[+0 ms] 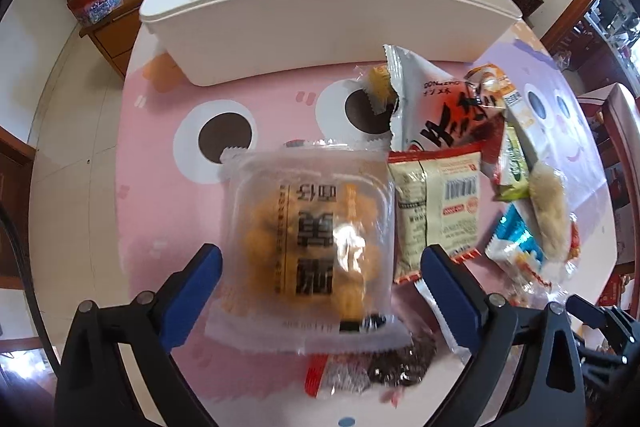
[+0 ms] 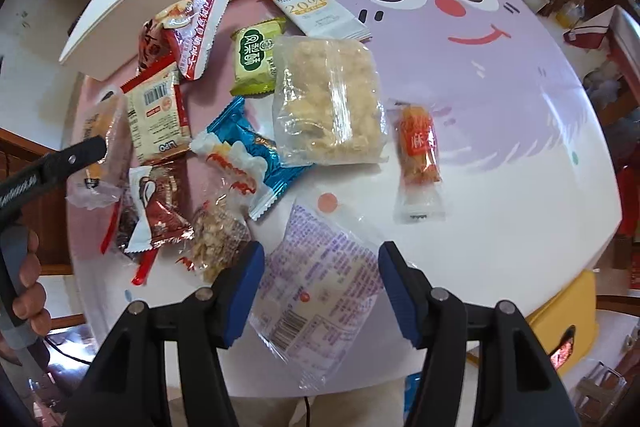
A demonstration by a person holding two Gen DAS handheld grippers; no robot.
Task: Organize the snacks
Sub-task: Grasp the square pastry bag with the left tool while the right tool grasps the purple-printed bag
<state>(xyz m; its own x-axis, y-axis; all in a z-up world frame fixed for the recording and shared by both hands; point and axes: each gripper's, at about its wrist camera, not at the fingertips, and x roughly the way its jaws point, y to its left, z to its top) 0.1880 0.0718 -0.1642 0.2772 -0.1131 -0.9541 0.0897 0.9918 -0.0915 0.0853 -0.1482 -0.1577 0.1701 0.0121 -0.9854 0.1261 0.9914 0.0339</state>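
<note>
While one white bin and about a dozen snack packets crowd the tabletop, each gripper's fingers stand spread, left gripper straddling a clear pastry pack, right gripper straddling a purple-printed packet.

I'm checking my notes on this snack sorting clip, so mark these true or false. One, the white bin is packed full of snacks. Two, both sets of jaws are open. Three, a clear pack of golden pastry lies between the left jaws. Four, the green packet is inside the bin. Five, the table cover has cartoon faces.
1. False. The white bin looks nearly empty; only a bit of one item shows inside.
2. True. Left gripper and right gripper both stand open.
3. True. The pastry pack sits there, not pinched.
4. False. The green packet lies on the table cover.
5. True.
</note>
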